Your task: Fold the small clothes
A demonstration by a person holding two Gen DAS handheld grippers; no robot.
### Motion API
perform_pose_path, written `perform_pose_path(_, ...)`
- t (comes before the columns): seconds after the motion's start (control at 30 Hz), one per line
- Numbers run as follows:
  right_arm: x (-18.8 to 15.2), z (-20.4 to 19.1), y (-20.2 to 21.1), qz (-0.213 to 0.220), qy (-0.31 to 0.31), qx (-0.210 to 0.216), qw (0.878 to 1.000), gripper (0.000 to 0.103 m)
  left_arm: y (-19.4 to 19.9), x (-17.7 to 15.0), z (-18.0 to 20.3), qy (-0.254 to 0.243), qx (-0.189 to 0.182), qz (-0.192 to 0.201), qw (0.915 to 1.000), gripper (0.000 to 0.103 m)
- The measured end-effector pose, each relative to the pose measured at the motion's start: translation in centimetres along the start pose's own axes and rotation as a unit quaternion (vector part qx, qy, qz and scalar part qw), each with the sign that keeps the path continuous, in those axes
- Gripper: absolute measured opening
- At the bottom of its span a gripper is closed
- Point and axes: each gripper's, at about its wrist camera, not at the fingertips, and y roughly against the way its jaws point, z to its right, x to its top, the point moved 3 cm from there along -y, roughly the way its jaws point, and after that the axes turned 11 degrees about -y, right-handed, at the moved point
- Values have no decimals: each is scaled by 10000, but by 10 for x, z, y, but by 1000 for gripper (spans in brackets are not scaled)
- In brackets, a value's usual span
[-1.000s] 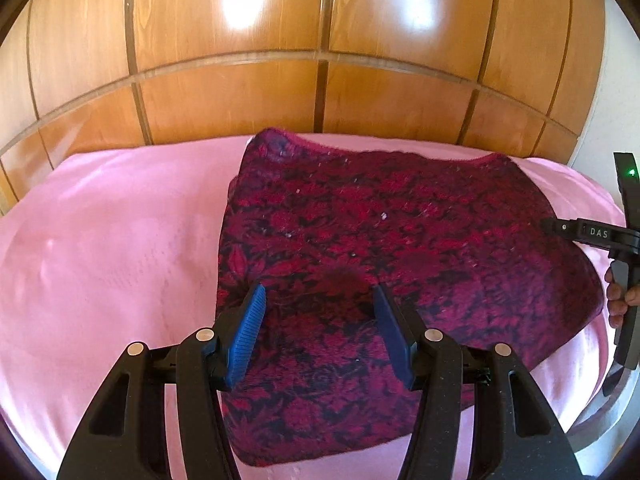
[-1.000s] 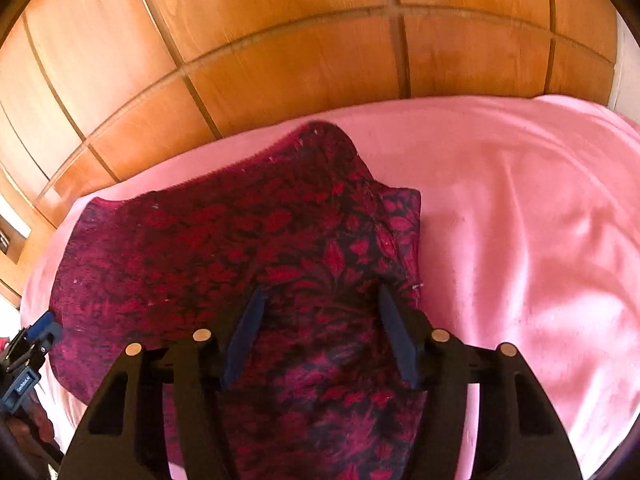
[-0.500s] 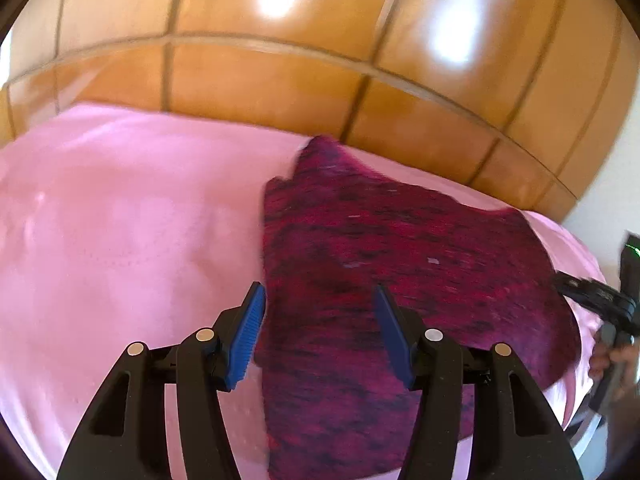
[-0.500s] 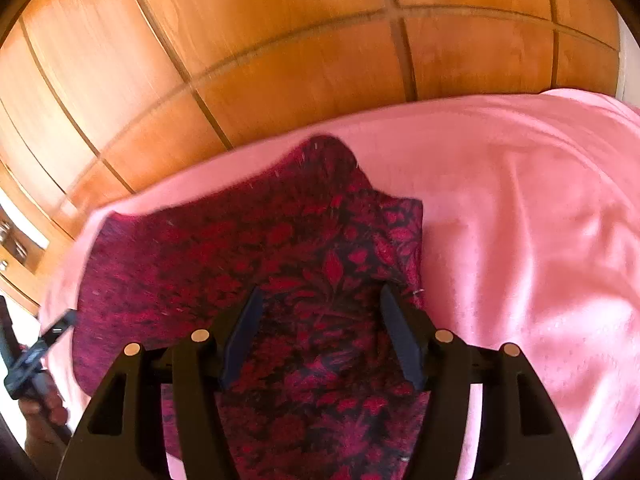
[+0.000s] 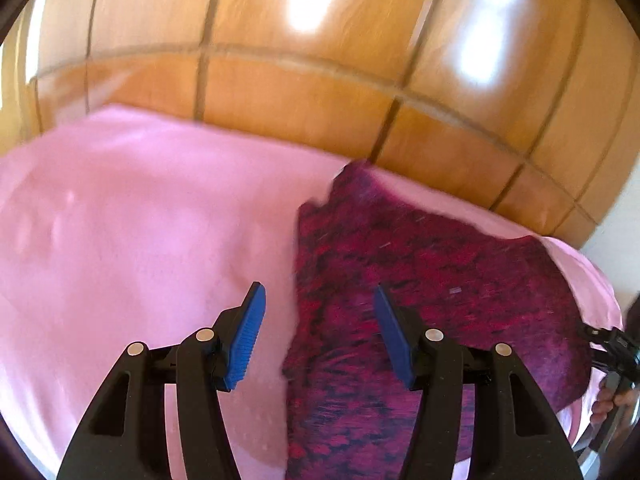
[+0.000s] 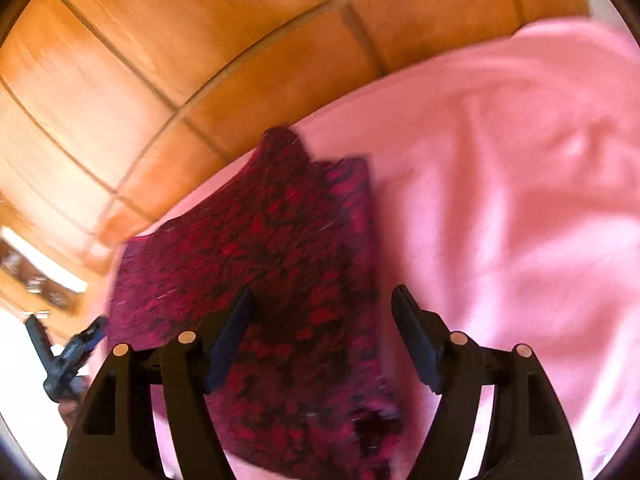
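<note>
Wood panels (image 5: 304, 92) back a pink sheet (image 5: 132, 232) bearing a folded maroon garment (image 5: 420, 264); left gripper (image 5: 318, 336) hovers parted and empty, right gripper (image 6: 322, 340) is opening, gripping nothing.

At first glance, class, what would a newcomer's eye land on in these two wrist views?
The dark red patterned garment stands out, lying folded on the pink bed cover. Behind the bed runs glossy orange wood panelling. In front, the left gripper hangs open, and the right gripper is opening above the cloth.

Glossy wooden panelling (image 5: 304, 92) with bright light reflections rises behind a bed covered by a pink sheet (image 5: 120, 240).
</note>
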Motion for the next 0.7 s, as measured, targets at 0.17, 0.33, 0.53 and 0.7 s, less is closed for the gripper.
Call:
perform_pose_path(0.17, -4, 10, -12, -207, -270, 276, 9990, 76, 2, -3, 33, -538, -438, -63, 9976, 55)
perform_pose_path(0.33, -6, 21, -16, -434, -360, 530, 9970, 76, -10, -8, 47, -675, -700, -297, 9948, 53)
perform_pose_path(0.53, -9, 15, -11, -569, -141, 579, 9966, 52, -39, -16, 47, -750, -579, -713, 9930, 53)
perform_pose_path(0.7, -12, -19, 2, -497, 283, 791, 9952, 42, -45, -18, 47, -710, -455, -717, 9939, 53)
